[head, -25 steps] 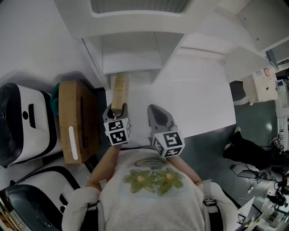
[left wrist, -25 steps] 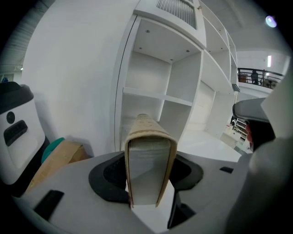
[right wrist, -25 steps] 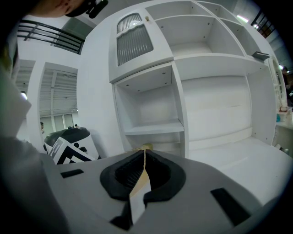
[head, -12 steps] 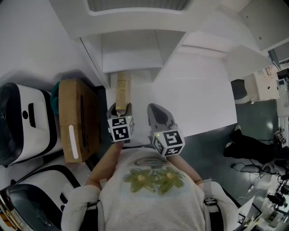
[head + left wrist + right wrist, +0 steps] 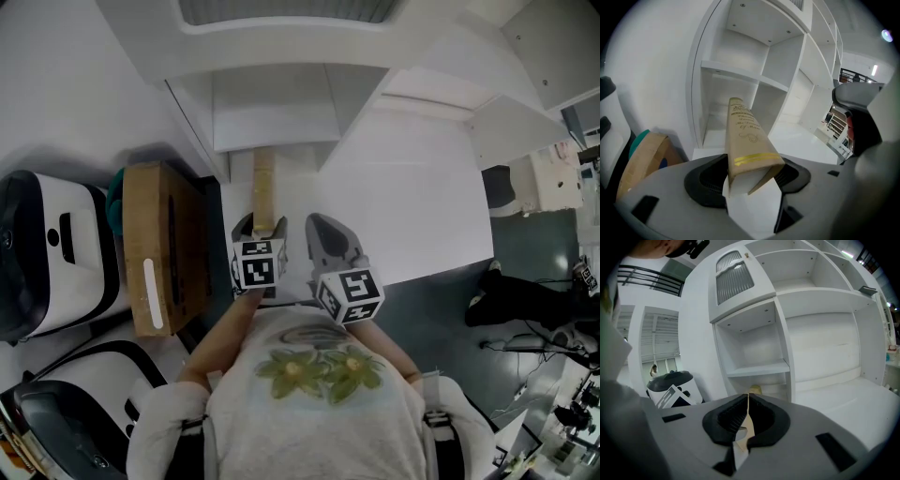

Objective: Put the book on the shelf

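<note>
Tan book, spine up, at white shelf

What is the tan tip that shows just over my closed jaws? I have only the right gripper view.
Observer: It is the book, spine up, between the jaws of the left gripper, which have just been opening; one cover splays off the pages.
Operator: Where does its far end point?
Observer: At the mouth of the lowest left compartment of the shelf; whether it rests on the floor there, I cannot tell.
Operator: What stands to the left of the shelf?
Observer: A brown cardboard box, close beside the shelf's left wall.
</note>
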A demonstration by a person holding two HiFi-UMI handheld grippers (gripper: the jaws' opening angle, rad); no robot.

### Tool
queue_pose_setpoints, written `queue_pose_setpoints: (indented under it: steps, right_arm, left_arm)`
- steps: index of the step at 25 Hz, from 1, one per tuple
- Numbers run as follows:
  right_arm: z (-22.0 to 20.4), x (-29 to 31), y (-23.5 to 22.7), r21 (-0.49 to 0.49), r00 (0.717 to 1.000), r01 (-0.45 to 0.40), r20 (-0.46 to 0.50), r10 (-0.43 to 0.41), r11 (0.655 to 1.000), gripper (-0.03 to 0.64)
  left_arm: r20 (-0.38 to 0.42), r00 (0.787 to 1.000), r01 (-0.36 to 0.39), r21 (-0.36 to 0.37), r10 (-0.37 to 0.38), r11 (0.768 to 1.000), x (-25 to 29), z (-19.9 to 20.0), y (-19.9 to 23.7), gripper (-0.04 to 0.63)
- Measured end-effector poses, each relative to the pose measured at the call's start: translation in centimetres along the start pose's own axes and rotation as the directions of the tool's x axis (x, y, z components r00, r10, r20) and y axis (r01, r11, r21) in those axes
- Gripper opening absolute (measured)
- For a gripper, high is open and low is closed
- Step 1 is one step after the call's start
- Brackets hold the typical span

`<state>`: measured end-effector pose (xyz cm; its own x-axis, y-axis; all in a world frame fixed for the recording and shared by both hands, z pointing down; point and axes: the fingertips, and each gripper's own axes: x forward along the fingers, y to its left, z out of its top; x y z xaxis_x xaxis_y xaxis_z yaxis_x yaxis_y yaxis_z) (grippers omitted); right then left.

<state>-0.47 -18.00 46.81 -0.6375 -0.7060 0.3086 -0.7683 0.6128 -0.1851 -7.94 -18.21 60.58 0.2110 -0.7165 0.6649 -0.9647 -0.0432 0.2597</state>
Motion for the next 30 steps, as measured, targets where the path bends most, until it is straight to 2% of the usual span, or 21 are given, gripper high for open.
queue_pose_setpoints:
  steps: [8,14,30]
  right_arm:
    - [-0.4,0.1,-0.4,0.013,1.0,0.006,-0.008,-0.006,1.0,0.034]
    - [-0.6,0.3,-0.6,0.016,1.0,0.008,-0.015,-0.008,1.0,0.034]
    - [-1.1,-0.1,-0.9,0.03,0.999,0.031,-0.023,-0.03,0.999,0.034]
  left_arm:
    - [-0.003,0.999,0.043,-0.034,-0.043,0.999,0.7,-0.1,-0.4,0.295]
    - [-0.026,0.996,0.08,-0.014,-0.08,0.997,1.2,0.2,-1.1,0.308]
    - [0.005,0.994,0.106,-0.065,-0.106,0.992,2.6,1.8,-1.4,0.319]
